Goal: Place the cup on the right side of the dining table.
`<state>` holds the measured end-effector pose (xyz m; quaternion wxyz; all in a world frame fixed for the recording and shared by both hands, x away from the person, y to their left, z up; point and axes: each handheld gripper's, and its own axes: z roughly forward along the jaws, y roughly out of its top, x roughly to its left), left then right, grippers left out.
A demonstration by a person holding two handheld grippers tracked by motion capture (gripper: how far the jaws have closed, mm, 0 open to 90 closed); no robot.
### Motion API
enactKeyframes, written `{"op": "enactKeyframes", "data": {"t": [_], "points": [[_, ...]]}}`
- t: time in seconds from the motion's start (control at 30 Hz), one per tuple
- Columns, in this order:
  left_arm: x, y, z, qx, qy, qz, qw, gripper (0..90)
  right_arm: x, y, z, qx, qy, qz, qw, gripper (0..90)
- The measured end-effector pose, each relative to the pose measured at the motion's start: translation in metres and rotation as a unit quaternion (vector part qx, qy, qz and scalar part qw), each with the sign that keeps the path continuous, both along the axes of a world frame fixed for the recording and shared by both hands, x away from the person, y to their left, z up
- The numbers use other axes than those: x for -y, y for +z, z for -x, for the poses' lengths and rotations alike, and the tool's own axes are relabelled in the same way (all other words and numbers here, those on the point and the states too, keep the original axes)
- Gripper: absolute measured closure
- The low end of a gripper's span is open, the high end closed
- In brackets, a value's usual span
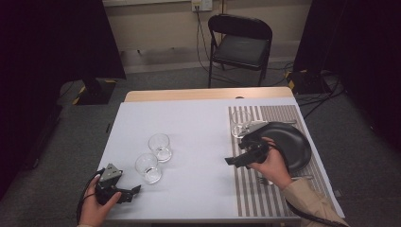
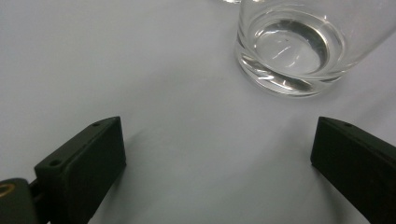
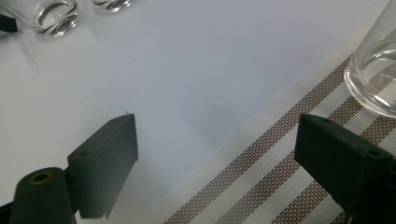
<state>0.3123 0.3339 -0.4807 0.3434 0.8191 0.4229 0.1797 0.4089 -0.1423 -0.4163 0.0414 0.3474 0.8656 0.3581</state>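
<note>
- One drinking glass (image 1: 241,124) is already set on the striped placemat (image 1: 246,189), beside the black plate (image 1: 293,142).
- Two more glasses are left on the white table (image 1: 189,127): the nearer glass (image 1: 148,167) and the farther glass (image 1: 160,147).
- The left gripper (image 1: 135,190) is held wide open, empty, just short of the nearer glass.
- The right gripper (image 1: 230,161) is spread open, empty, over the mat's edge.
- A fork (image 1: 265,180) lies by the plate; nothing is seen blocking the way.

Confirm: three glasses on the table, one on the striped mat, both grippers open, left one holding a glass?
Not holding. The left gripper is open with nothing between its jaws; the glass stands ahead of it, per the left gripper view. The rest is right.
</note>
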Motion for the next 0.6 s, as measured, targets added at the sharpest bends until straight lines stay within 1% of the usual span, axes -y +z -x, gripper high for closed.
{"op": "enactKeyframes", "data": {"t": [0.3, 0.5, 0.6], "points": [[0.0, 0.0, 0.0, 0.0, 0.0, 0.0, 1.0, 2.4, -0.0033, -0.0022, 0.0039, -0.001, 0.009, -0.001, 1.0, 12.7], [0.0, 0.0, 0.0, 0.0, 0.0, 0.0, 1.0, 2.4, -0.0031, -0.0041, 0.006, -0.006, 0.009, -0.001, 0.9999, 12.6], [0.0, 0.0, 0.0, 0.0, 0.0, 0.0, 1.0, 2.4, -0.0031, -0.0048, 0.0068, -0.004, 0.011, -0.001, 0.9999, 12.6]]}}
